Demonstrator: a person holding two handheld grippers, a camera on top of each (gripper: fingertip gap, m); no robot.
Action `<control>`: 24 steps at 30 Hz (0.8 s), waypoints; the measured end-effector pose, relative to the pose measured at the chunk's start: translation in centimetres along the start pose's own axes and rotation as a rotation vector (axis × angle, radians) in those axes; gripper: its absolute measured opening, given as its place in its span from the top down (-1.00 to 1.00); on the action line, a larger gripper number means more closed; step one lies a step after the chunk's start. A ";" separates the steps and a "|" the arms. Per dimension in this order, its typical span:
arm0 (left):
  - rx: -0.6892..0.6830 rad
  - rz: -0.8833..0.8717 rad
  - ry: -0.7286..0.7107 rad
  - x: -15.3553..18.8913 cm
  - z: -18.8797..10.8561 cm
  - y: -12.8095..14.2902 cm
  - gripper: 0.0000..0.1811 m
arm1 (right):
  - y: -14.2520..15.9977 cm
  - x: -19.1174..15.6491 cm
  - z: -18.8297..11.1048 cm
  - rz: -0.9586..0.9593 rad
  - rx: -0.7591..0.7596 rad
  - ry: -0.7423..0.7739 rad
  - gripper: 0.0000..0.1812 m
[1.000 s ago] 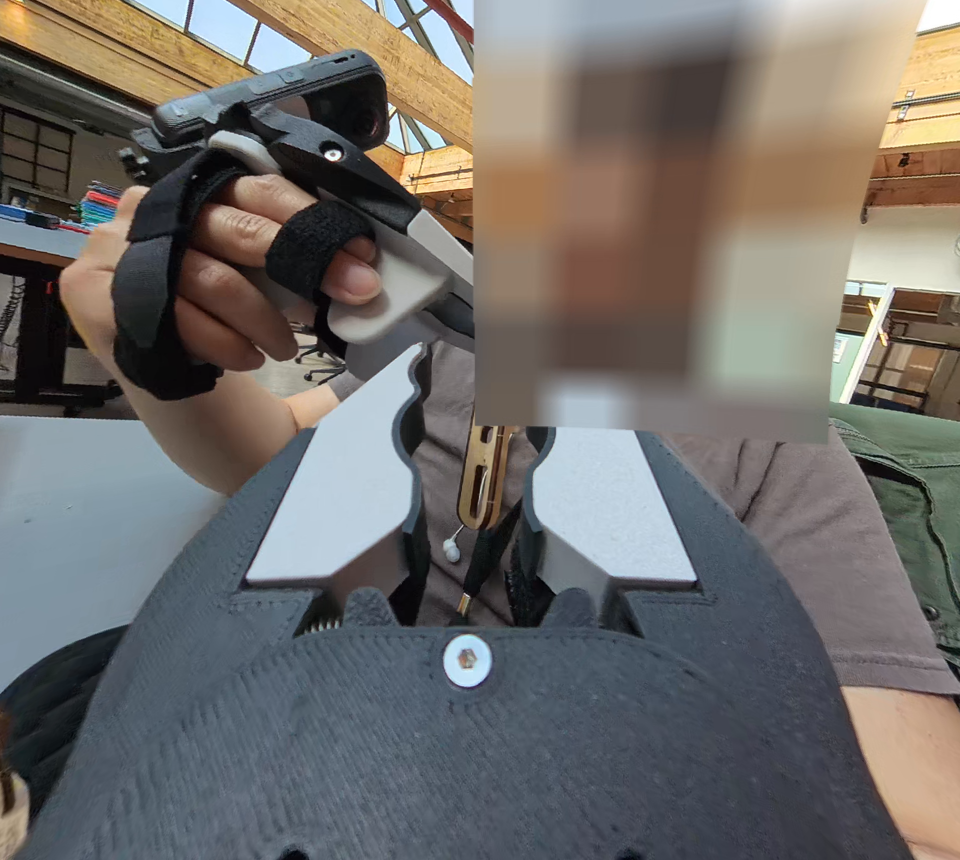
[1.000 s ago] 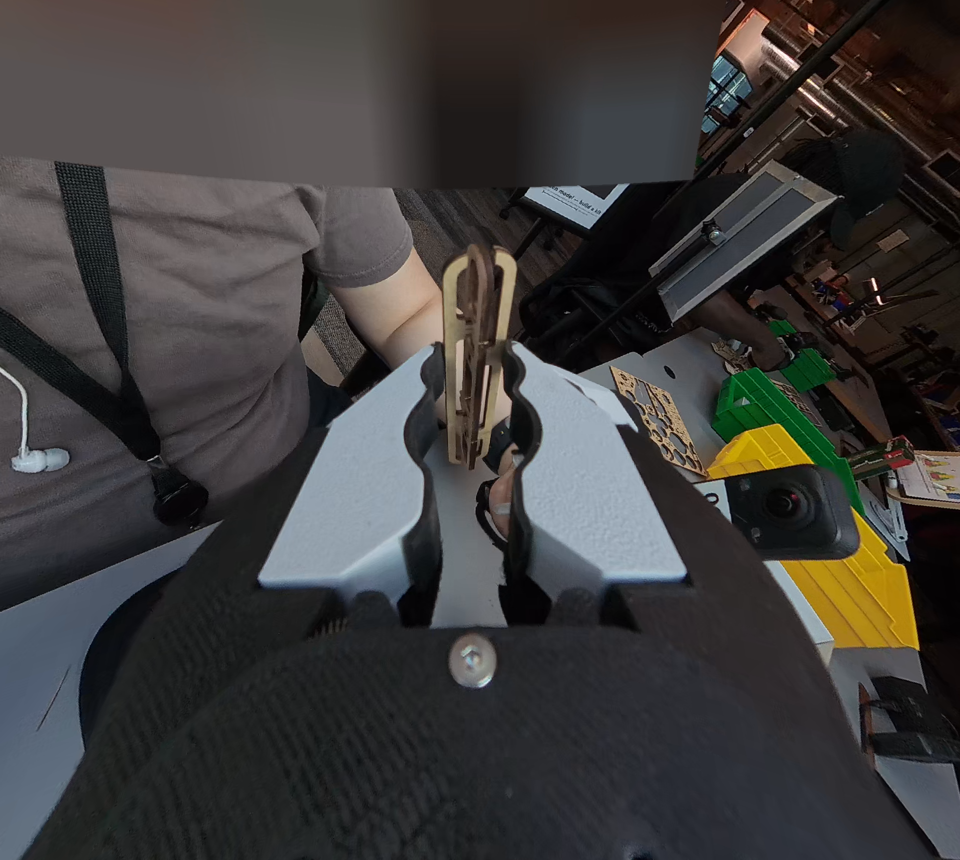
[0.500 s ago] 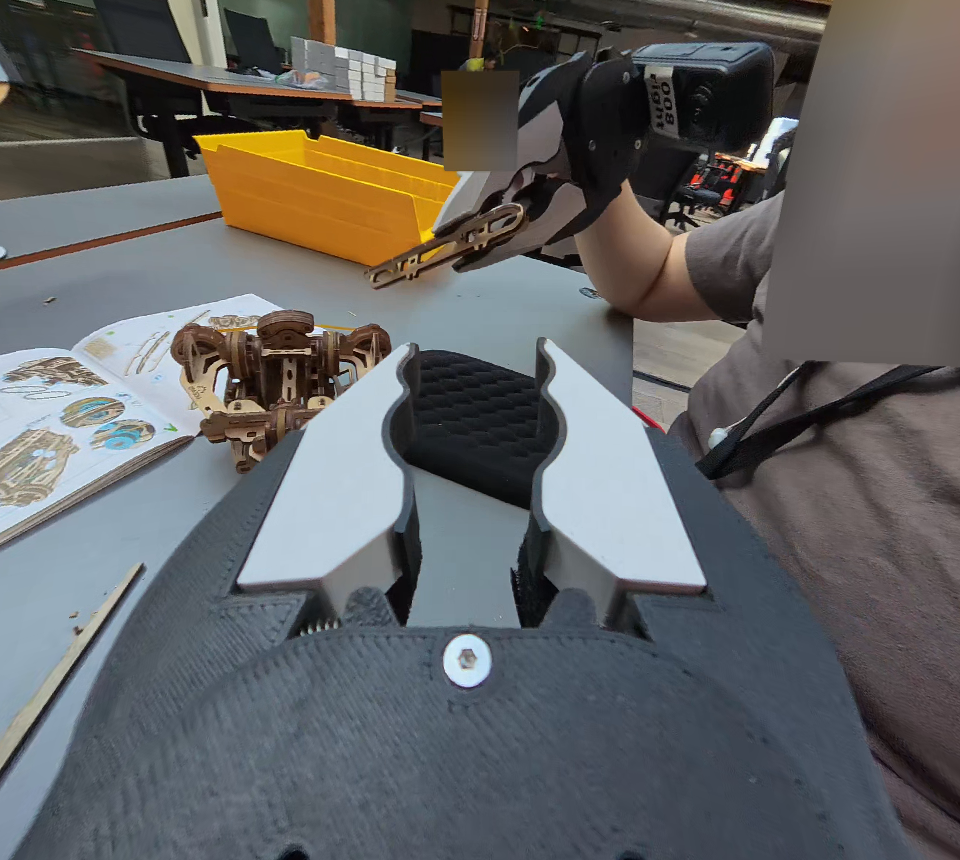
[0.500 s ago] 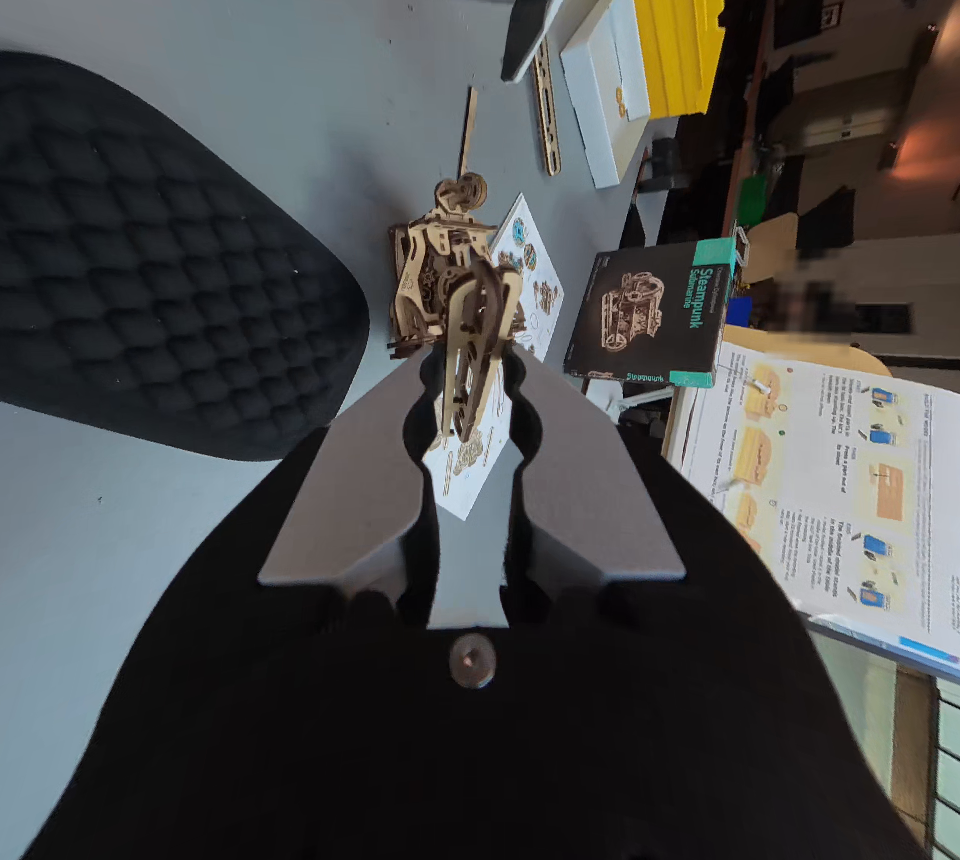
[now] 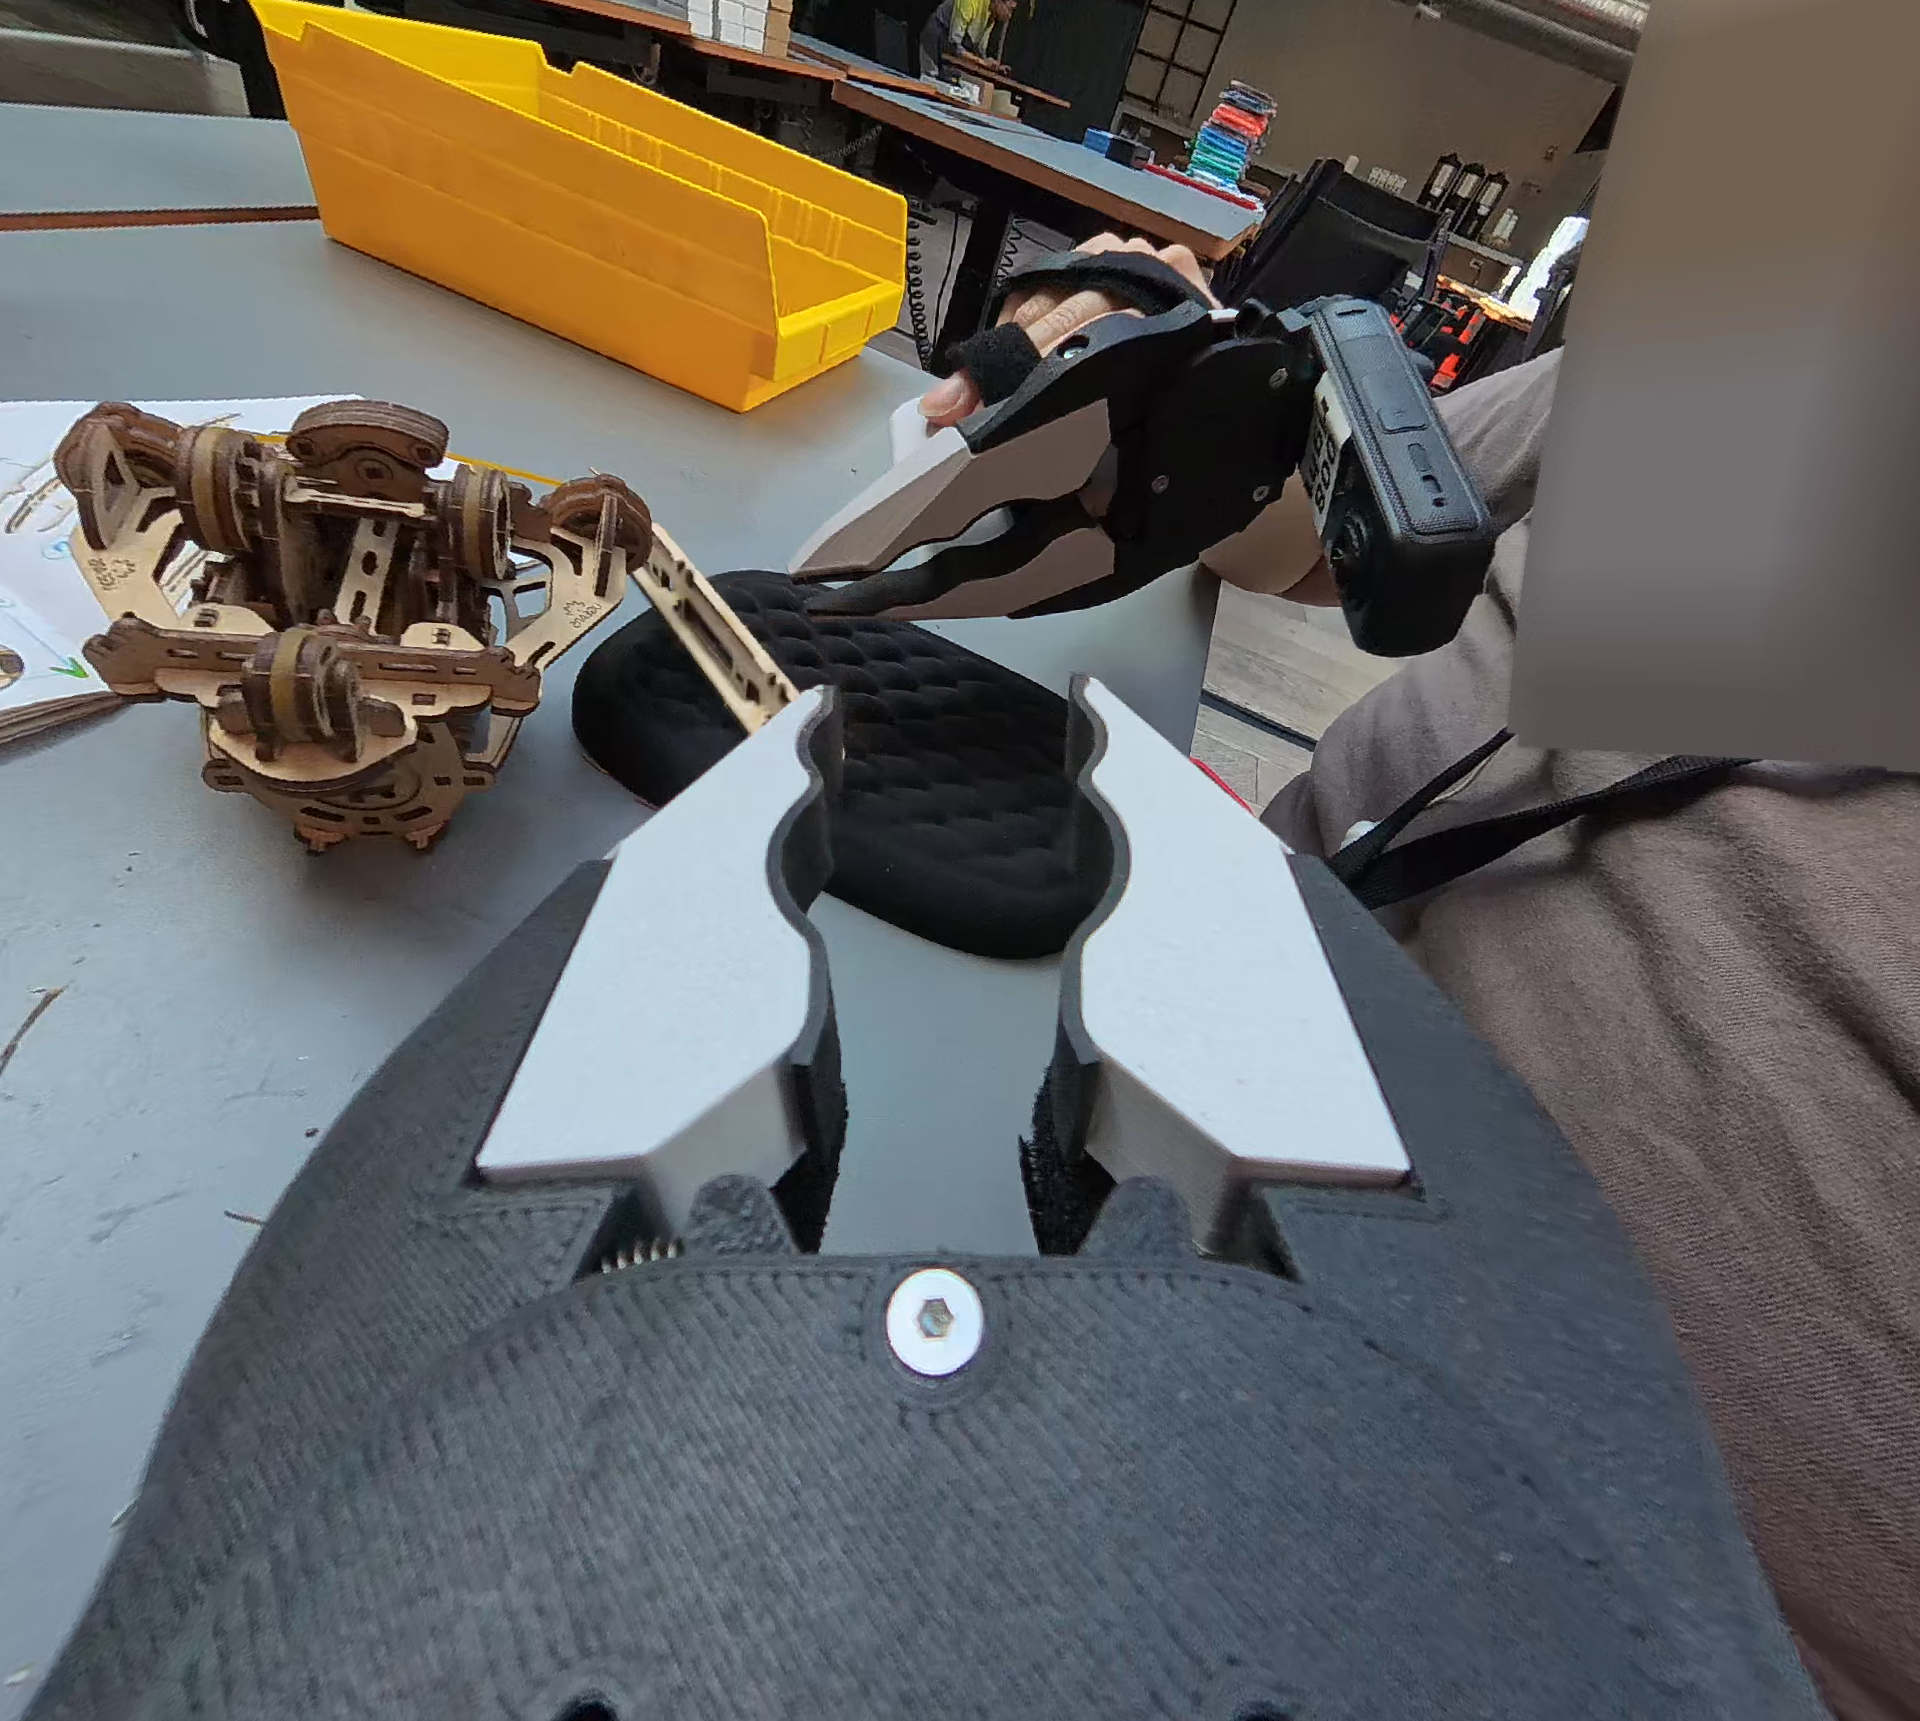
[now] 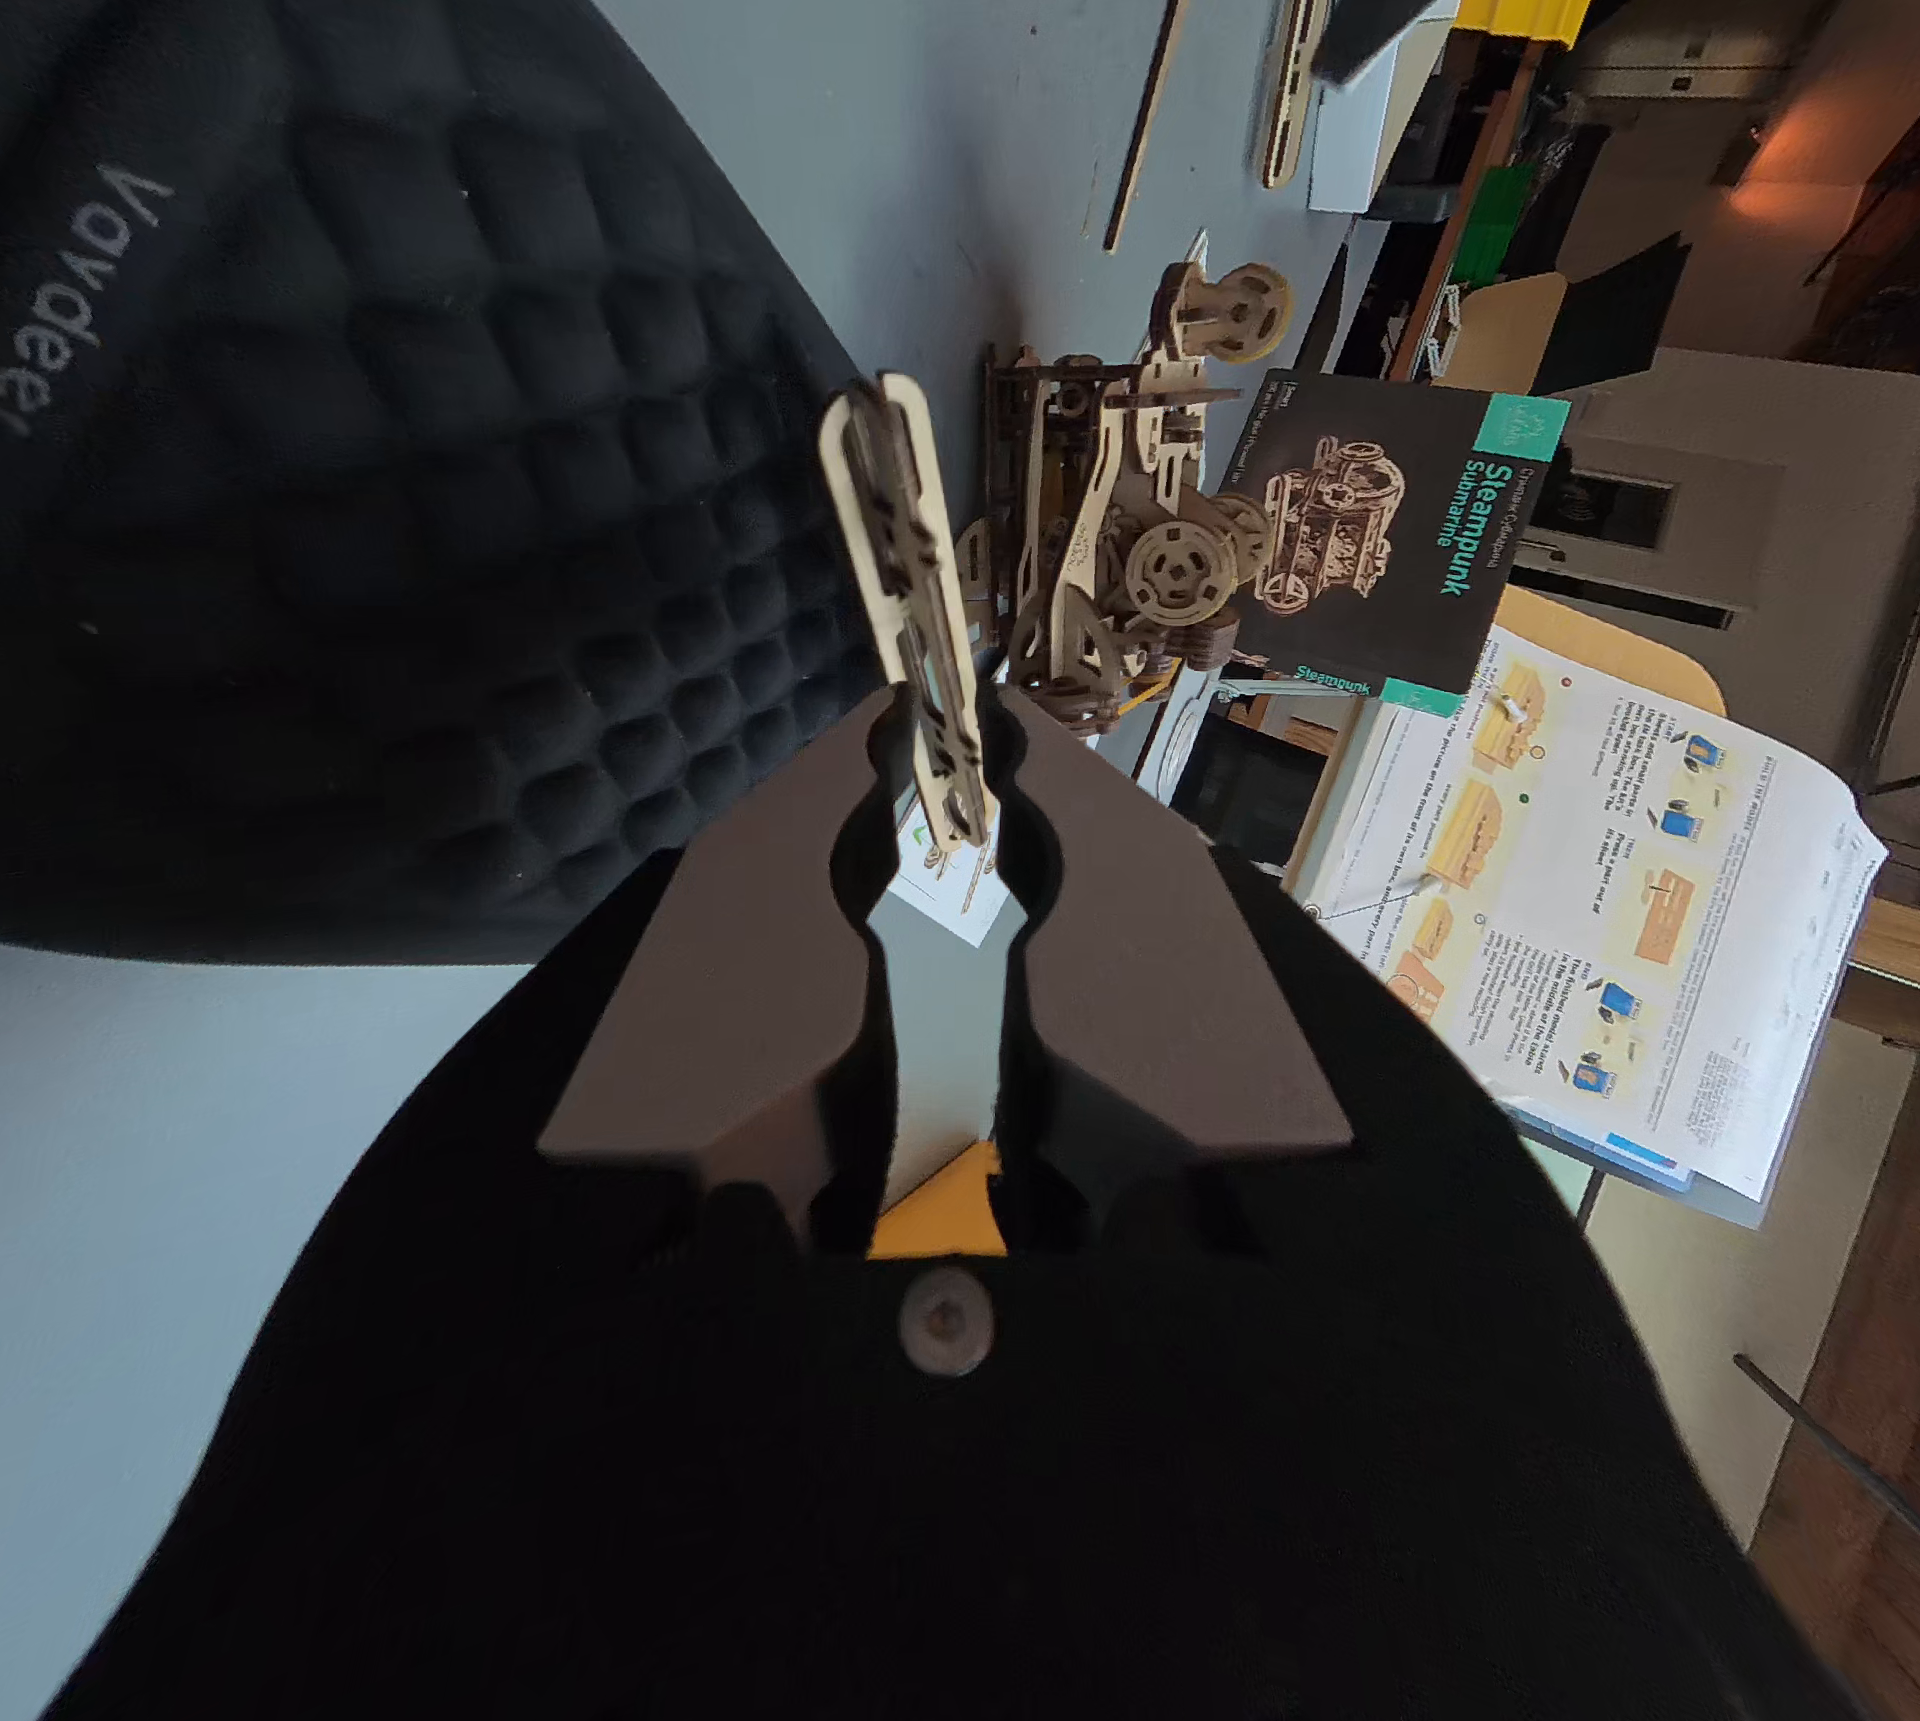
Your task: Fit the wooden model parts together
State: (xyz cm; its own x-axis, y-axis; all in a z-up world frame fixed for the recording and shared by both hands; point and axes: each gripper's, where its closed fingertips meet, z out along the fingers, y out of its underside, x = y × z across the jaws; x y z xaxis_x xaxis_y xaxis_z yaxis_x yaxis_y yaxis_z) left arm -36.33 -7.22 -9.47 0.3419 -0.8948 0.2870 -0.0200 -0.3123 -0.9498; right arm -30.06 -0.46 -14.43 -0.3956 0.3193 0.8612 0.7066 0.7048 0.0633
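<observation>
Right tool (image 6: 940, 715) is tilted sideways, pinching a slotted wooden strip (image 6: 899, 570); left tool (image 5: 951, 741) hovers spread, holding nothing. Grey worktop (image 5: 156, 996) carries the wooden model (image 5: 312, 601), black pad (image 5: 935, 788) and yellow bin (image 5: 582, 206).

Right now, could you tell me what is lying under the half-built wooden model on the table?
The wooden model stands partly on an open instruction booklet, whose white pages show at its left. How far the pages reach beneath it is hidden by the model. Its near side rests on the grey table.

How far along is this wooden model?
Mostly built: the brown wooden model stands assembled on the grey table. In hand: the right hand-held gripper grips a slotted pale wooden strip. Left: fitting it; the left hand-held gripper is open, empty.
</observation>
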 end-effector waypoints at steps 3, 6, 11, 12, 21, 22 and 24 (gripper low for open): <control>-0.024 -0.004 -0.005 0.1 0.1 0.4 0.56 | 0.4 -0.4 -0.1 0.038 0.015 -0.025 0.87; -0.040 0.000 -0.006 0.2 0.3 0.7 0.57 | 1.4 0.0 -0.3 0.161 0.086 -0.082 0.85; -0.048 -0.020 -0.012 -0.2 0.8 1.1 0.59 | 2.4 1.5 -0.8 0.392 0.330 -0.281 0.81; -0.043 -0.023 -0.025 -0.5 0.8 1.0 0.60 | 2.9 1.6 -0.8 0.424 0.360 -0.319 0.79; -0.195 0.010 -0.313 -5.5 1.6 3.5 0.61 | 5.9 1.2 1.5 0.712 0.552 -0.507 0.71; -0.200 0.027 -0.331 -5.6 1.9 3.6 0.60 | 5.9 1.0 1.6 0.710 0.565 -0.510 0.68; -0.209 0.075 -0.365 -5.7 2.7 3.7 0.59 | 6.0 0.9 1.9 0.701 0.592 -0.478 0.65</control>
State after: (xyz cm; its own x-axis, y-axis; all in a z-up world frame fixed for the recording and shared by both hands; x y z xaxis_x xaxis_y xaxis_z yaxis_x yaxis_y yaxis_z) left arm -35.81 -2.43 -14.94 0.6415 -0.7577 0.1200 -0.2342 -0.3424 -0.9099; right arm -27.30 5.22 -14.21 -0.2896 0.9052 0.3109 0.5172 0.4214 -0.7450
